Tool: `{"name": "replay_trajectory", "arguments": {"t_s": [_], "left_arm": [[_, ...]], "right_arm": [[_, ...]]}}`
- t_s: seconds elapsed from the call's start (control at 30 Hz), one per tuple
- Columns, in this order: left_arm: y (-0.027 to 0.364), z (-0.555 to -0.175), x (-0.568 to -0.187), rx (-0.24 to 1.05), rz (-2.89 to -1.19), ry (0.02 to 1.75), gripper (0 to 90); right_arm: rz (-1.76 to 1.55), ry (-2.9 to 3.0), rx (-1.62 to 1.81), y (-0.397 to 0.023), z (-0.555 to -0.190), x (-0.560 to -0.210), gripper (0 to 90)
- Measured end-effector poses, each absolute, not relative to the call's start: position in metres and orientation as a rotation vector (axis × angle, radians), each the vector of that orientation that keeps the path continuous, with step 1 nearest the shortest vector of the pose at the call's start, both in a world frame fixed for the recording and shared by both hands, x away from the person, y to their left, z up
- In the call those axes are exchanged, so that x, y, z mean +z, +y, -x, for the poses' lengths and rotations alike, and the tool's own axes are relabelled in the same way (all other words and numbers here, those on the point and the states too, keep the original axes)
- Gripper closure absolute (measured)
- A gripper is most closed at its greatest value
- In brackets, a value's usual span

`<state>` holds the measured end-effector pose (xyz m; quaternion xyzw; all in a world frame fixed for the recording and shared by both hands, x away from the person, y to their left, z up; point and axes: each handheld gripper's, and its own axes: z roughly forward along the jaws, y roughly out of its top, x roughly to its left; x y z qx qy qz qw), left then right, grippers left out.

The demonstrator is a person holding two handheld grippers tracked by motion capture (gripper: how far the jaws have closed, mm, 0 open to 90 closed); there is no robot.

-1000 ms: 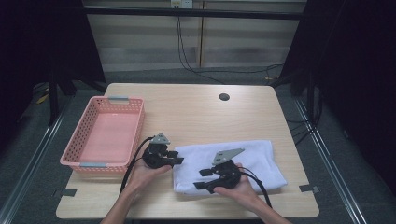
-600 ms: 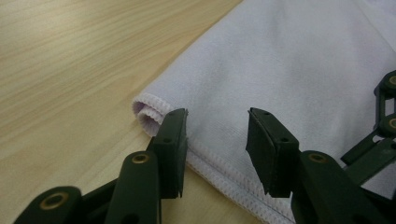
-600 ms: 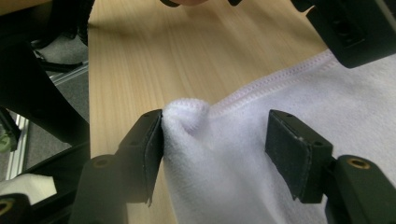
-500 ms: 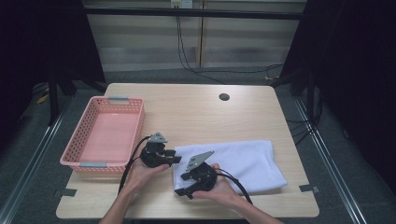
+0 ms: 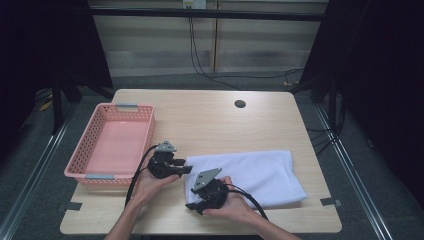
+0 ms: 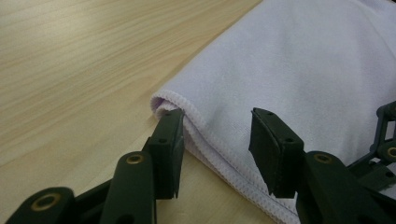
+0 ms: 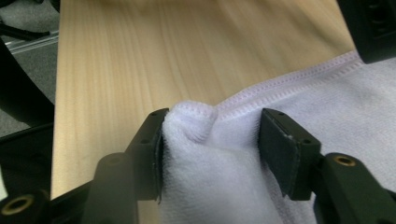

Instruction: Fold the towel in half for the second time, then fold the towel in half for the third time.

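High view: pink basket (image 5: 107, 150) sits left of the white towel (image 5: 255, 172).

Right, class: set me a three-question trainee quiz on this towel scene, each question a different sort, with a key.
1. True or false: the white towel lies inside the pink basket.
2. Multiple choice: the left tongs are at the towel's A) hemmed corner, B) middle, C) far right edge.
3. Short answer: what sits bunched between the jaws of the right tongs?

Key:
1. False; the towel lies on the table, beside the basket.
2. A; one jaw touches the corner's edge, the other stands over the cloth with a gap between.
3. A fold of the towel's corner; the jaws have just been closing on it, with a gap left at one pad.
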<state>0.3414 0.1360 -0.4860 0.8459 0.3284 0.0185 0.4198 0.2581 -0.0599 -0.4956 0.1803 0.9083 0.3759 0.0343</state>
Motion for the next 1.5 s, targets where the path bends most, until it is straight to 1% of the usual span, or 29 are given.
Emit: {"name": "replay_trajectory", "arguments": {"t_s": [0.03, 0.1, 0.13, 0.23, 0.3, 0.43, 0.47, 0.5, 0.53, 0.57, 0.6, 0.7, 0.73, 0.83, 0.93, 1.07, 1.23, 1.27, 1.33, 1.47, 1.5], "left_arm": [[0.136, -0.341, -0.486, 0.051, -2.118, 0.824, 54.8], [0.137, -0.342, -0.486, 0.054, -2.113, 0.826, 54.4], [0.137, -0.341, -0.485, 0.057, -2.11, 0.833, 54.3], [0.139, -0.342, -0.484, 0.063, -2.099, 0.84, 54.0], [0.14, -0.343, -0.485, 0.057, -2.09, 0.853, 53.9], [0.138, -0.343, -0.485, 0.059, -2.094, 0.849, 53.4], [0.137, -0.343, -0.485, 0.057, -2.09, 0.851, 53.3], [0.137, -0.343, -0.484, 0.056, -2.089, 0.845, 53.3], [0.137, -0.343, -0.483, 0.062, -2.09, 0.842, 53.2], [0.137, -0.344, -0.482, 0.064, -2.086, 0.842, 53.0], [0.136, -0.345, -0.482, 0.061, -2.066, 0.851, 52.6], [0.139, -0.35, -0.484, 0.053, -2.037, 0.869, 52.2], [0.14, -0.353, -0.485, 0.051, -2.028, 0.879, 51.5], [0.14, -0.36, -0.487, 0.053, -2.033, 0.9, 47.8], [0.139, -0.365, -0.484, 0.055, -2.009, 0.913, 42.1], [0.137, -0.365, -0.485, 0.076, -2.017, 0.904, 40.2], [0.129, -0.369, -0.493, 0.065, -2.053, 0.889, 39.0], [0.128, -0.371, -0.494, 0.043, -2.061, 0.881, 38.7], [0.123, -0.374, -0.497, 0.045, -2.088, 0.872, 40.2], [0.114, -0.373, -0.503, 0.022, -2.136, 0.85, 40.0], [0.113, -0.373, -0.503, 0.011, -2.136, 0.839, 41.7]], "right_arm": [[-0.559, 2.789, 1.15, -0.06, -0.259, -0.495, 45.8], [-0.587, 2.771, 1.114, -0.061, -0.263, -0.492, 39.9], [-0.632, 2.765, 1.118, -0.062, -0.266, -0.492, 39.8], [-0.61, 2.754, 1.128, -0.064, -0.268, -0.496, 38.9], [-0.592, 2.748, 1.108, -0.061, -0.265, -0.497, 35.2], [-0.545, 2.732, 1.062, -0.058, -0.261, -0.498, 35.3], [-0.553, 2.722, 1.076, -0.059, -0.26, -0.499, 36.3], [-0.555, 2.714, 1.079, -0.06, -0.26, -0.499, 40.7], [-0.567, 2.703, 1.085, -0.062, -0.261, -0.499, 50.3], [-0.575, 2.68, 1.078, -0.064, -0.263, -0.499, 61.9], [-0.583, 2.666, 1.085, -0.067, -0.265, -0.499, 65.5], [-0.585, 2.659, 1.08, -0.067, -0.266, -0.499, 67.2], [-0.589, 2.664, 1.071, -0.067, -0.266, -0.498, 69.6], [-0.684, 2.7, 1.126, -0.071, -0.275, -0.498, 72.8], [-0.703, 2.716, 1.114, -0.071, -0.276, -0.496, 73.8], [-0.768, 2.757, 1.167, -0.075, -0.274, -0.495, 74.2], [-0.745, 2.761, 1.16, -0.076, -0.271, -0.495, 74.1], [-0.75, 2.764, 1.164, -0.077, -0.271, -0.495, 74.1], [-0.748, 2.769, 1.174, -0.077, -0.272, -0.495, 74.1], [-0.744, 2.776, 1.164, -0.076, -0.272, -0.495, 74.1], [-0.736, 2.779, 1.162, -0.076, -0.273, -0.495, 74.1]]}}
